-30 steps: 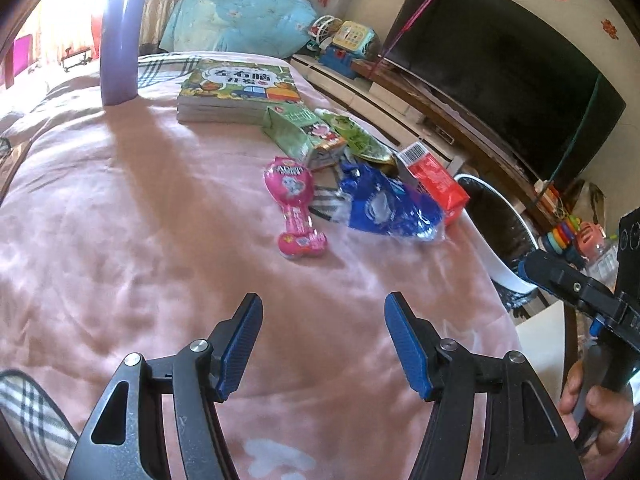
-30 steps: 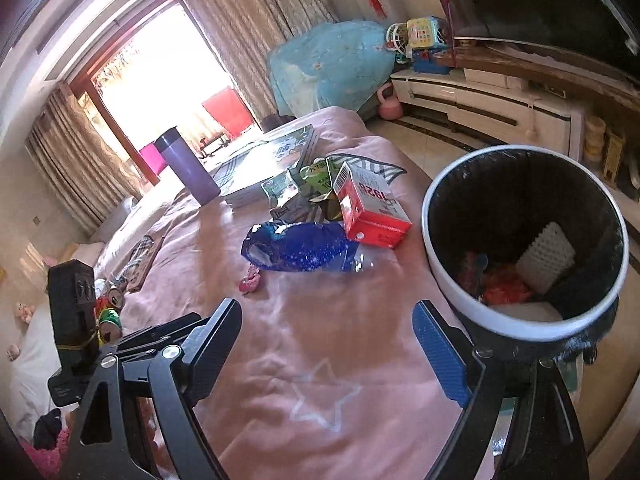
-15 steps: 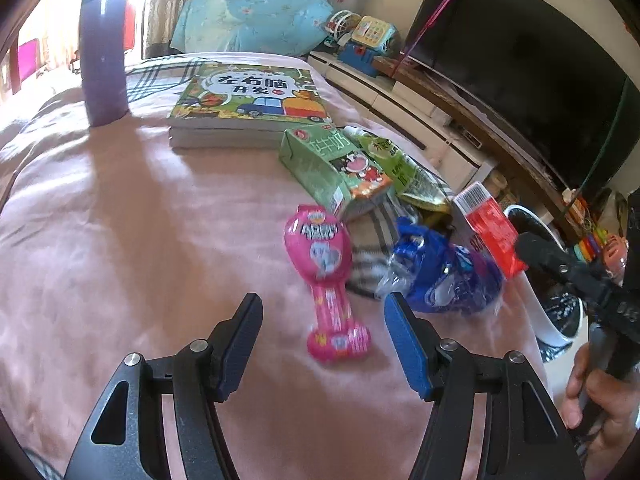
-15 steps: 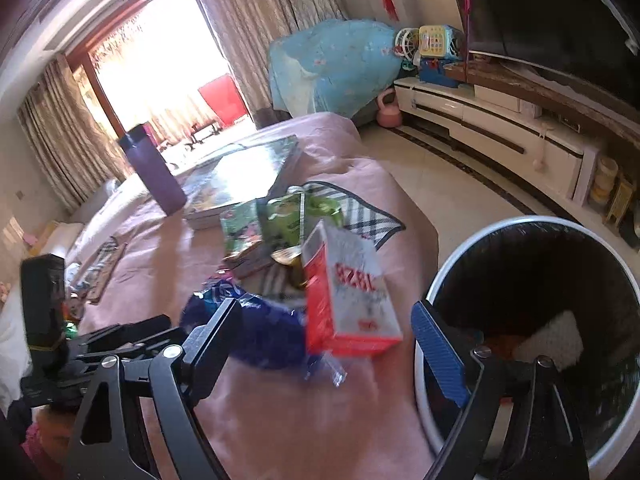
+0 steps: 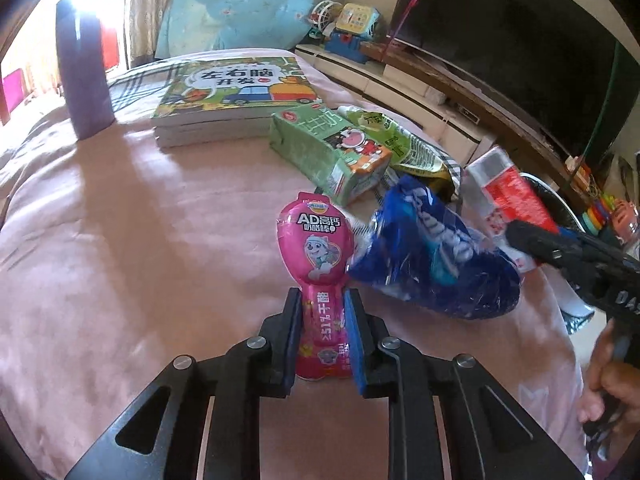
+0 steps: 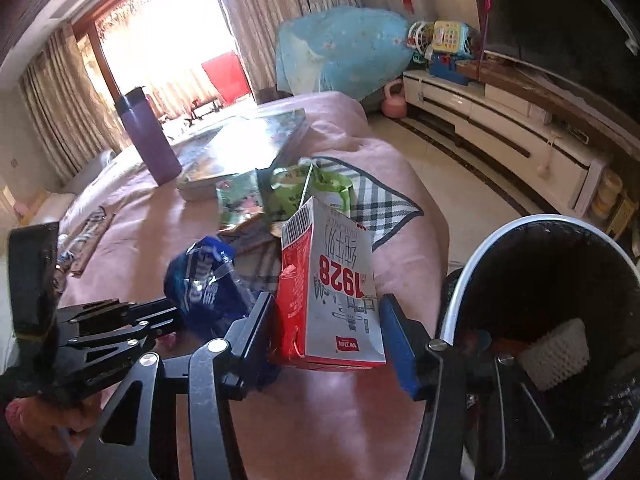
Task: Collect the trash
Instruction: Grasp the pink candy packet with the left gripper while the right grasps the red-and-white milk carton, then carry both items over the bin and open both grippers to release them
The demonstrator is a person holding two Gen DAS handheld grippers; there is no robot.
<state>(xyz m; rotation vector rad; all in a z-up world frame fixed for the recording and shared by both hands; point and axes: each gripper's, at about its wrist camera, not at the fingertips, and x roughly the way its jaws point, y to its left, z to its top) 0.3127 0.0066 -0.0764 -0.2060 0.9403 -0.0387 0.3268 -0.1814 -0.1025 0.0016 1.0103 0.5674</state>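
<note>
On the pink bedcover (image 5: 120, 260), a pink snack wrapper (image 5: 316, 240) lies with its narrow stem between the blue pads of my left gripper (image 5: 323, 294). The jaws are closing and both pads press on the stem. In the right wrist view, a red and white milk carton (image 6: 332, 264) sits tilted between the jaws of my right gripper (image 6: 328, 300). These jaws are closing too, with a pad against each side of the carton. A crumpled blue plastic bag (image 5: 432, 256) lies between the two items. The black trash bin (image 6: 472, 264) stands at the right, by the bed's edge.
A green drink carton (image 5: 332, 148) and a green pouch (image 5: 404, 144) lie behind the blue bag on a checked cloth (image 6: 384, 204). Further back are a stack of picture books (image 5: 232, 88) and a purple bottle (image 5: 80, 72). The bin holds some trash.
Both grippers moved forward and down over the bed to the trash. The left jaws closed around the pink wrapper's stem; the right jaws narrowed onto the red carton.
</note>
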